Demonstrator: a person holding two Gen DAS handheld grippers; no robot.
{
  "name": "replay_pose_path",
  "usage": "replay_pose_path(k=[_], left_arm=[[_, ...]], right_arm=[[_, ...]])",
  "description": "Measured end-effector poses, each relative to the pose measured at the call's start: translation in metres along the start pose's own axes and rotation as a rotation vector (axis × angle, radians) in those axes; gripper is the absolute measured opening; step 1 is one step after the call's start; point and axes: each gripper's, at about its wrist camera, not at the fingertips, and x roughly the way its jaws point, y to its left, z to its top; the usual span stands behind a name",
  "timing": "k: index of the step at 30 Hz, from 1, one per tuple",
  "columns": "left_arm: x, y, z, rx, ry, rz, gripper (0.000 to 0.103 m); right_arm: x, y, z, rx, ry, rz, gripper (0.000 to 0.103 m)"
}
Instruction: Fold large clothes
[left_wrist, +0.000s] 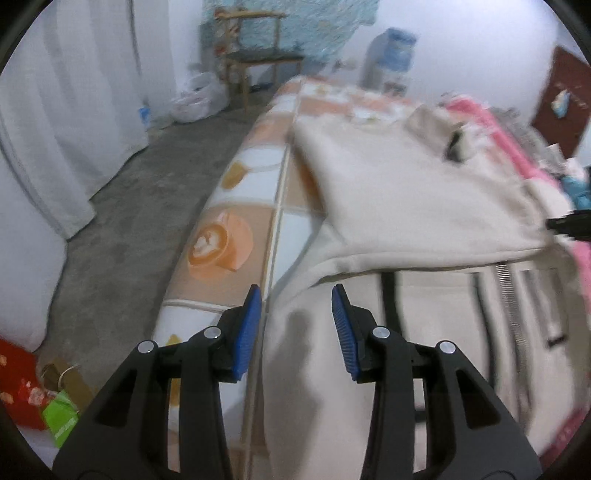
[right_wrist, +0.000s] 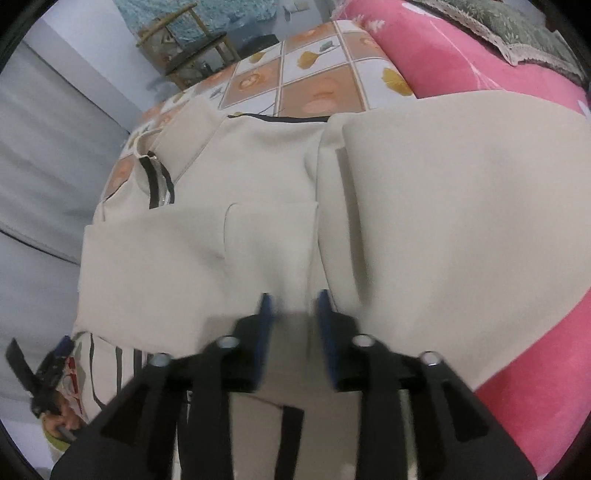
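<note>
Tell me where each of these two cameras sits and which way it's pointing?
Left wrist: on the left gripper, looking down along its open blue fingers at the bed's edge and the cream jacket.
Right wrist: on the right gripper, looking down at the cream jacket beside a pink blanket.
Shared: jacket, patterned bed, wooden chair; each view catches the other gripper at its edge.

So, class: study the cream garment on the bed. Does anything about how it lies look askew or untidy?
Yes. The cream garment hangs off the bed edge, and its folded flap lies slanted rather than square.
</note>
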Motion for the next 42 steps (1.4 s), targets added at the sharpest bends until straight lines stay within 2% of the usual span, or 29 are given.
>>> replay_pose_path(k=[1, 4, 7, 9, 10, 11, 12, 13, 16, 18, 21, 22, 24, 26, 29, 31, 33, 34, 36, 37, 38, 39, 40, 42], left_arm=[[-0.007, 0.003, 0.003, -0.003, -0.010, -0.021, 0.039], [-0.012, 0.017, 0.030, -0.074, -0.016, -0.116, 0.043], [0.028, 0.030, 0.067, -0.176, 0.051, -0.206, 0.044], [0.058, 0.029, 0.084, -0.197, 0.088, -0.198, 0.044], [0.080, 0.027, 0.096, -0.193, 0.111, -0.180, 0.043], [0.091, 0.025, 0.100, -0.185, 0.120, -0.150, 0.041], [0.103, 0.021, 0.104, -0.170, 0.129, -0.113, 0.039], [0.113, 0.015, 0.110, -0.146, 0.127, -0.095, 0.035], [0.121, 0.007, 0.117, -0.117, 0.103, -0.083, 0.035], [0.125, 0.004, 0.119, -0.100, 0.096, -0.057, 0.035], [0.126, 0.001, 0.120, -0.080, 0.080, -0.024, 0.035], [0.121, -0.001, 0.120, -0.060, 0.060, -0.015, 0.035], [0.108, -0.006, 0.119, -0.022, 0.026, -0.026, 0.035], [0.101, -0.017, 0.117, 0.030, 0.021, -0.071, 0.035], [0.109, -0.039, 0.105, 0.095, 0.103, -0.135, 0.036], [0.120, -0.048, 0.093, 0.117, 0.141, -0.105, 0.037], [0.117, -0.055, 0.086, 0.168, 0.103, -0.065, 0.037], [0.115, -0.057, 0.085, 0.182, 0.103, -0.042, 0.037], [0.104, -0.054, 0.083, 0.182, 0.100, -0.026, 0.038], [0.093, -0.050, 0.081, 0.174, 0.090, -0.035, 0.042], [0.081, -0.044, 0.079, 0.165, 0.075, -0.039, 0.050], [0.067, -0.037, 0.075, 0.153, 0.056, -0.037, 0.054], [0.057, -0.031, 0.069, 0.144, 0.046, -0.037, 0.055], [0.035, -0.015, 0.052, 0.112, 0.045, -0.036, 0.055]], right_arm=[[-0.003, 0.001, -0.001, -0.012, -0.010, 0.003, 0.046], [0.000, 0.008, 0.006, -0.064, -0.023, -0.026, 0.047], [0.015, 0.013, 0.018, -0.073, -0.024, -0.052, 0.047], [0.026, 0.017, 0.024, -0.083, -0.024, -0.059, 0.046], [0.027, 0.020, 0.025, -0.101, -0.033, -0.072, 0.037], [0.028, 0.024, 0.025, -0.125, -0.048, -0.095, 0.018], [0.028, 0.028, 0.025, -0.146, -0.060, -0.123, 0.011], [0.024, 0.029, 0.025, -0.141, -0.079, -0.114, 0.009], [-0.001, 0.033, 0.023, -0.149, -0.189, -0.068, 0.009], [0.000, 0.031, 0.022, -0.163, -0.209, -0.072, 0.009], [0.029, 0.017, 0.025, -0.140, -0.111, -0.138, 0.015], [0.029, 0.014, 0.025, -0.124, -0.112, -0.121, 0.018], [0.015, 0.015, 0.023, -0.114, -0.150, -0.124, 0.023], [-0.003, 0.024, 0.018, -0.148, -0.218, -0.108, 0.038], [-0.002, 0.041, 0.011, -0.226, -0.213, -0.079, 0.039], [0.015, 0.054, 0.004, -0.291, -0.152, -0.082, 0.039], [0.035, 0.056, 0.002, -0.304, -0.073, -0.147, 0.039], [0.034, 0.056, 0.001, -0.302, -0.084, -0.159, 0.041], [0.020, 0.056, -0.003, -0.274, -0.072, -0.197, 0.043], [0.009, 0.056, -0.008, -0.261, -0.087, -0.188, 0.047], [-0.005, 0.056, -0.016, -0.254, -0.109, -0.185, 0.054], [-0.018, 0.054, -0.026, -0.246, -0.127, -0.189, 0.058], [-0.028, 0.051, -0.035, -0.232, -0.139, -0.191, 0.066], [-0.051, 0.041, -0.061, -0.181, -0.155, -0.190, 0.070]])
